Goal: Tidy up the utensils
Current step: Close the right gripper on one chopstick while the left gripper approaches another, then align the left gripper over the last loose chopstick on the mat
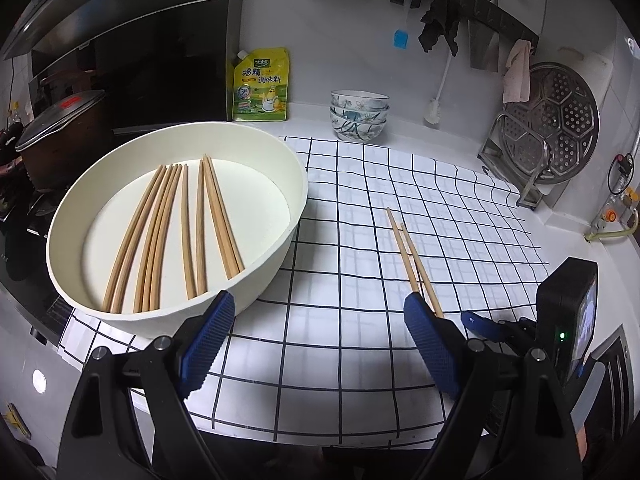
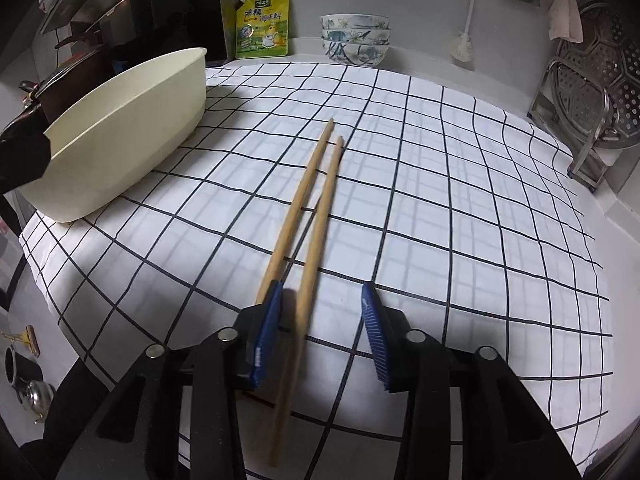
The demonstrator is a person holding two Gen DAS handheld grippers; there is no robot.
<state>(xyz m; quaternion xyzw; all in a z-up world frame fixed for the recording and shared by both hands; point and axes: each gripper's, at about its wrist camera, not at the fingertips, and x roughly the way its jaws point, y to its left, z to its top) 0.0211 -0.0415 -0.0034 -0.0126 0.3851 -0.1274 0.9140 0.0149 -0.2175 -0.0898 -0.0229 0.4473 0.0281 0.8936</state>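
Looking at two chopsticks (image 2: 310, 216) lying side by side on the checked cloth (image 2: 440, 200), right of the basin (image 1: 276, 240). My right gripper (image 2: 324, 332) is down over their near ends, jaws partly open; one stick runs between the pads, the other lies outside the left pad, and I can't tell if anything's pinched. My left gripper (image 1: 320, 344) hangs wide open, holding nothing, just beside the basin, which has more chopsticks (image 1: 176, 236) inside. Bowls (image 1: 359, 114) are stacked at the back wall.
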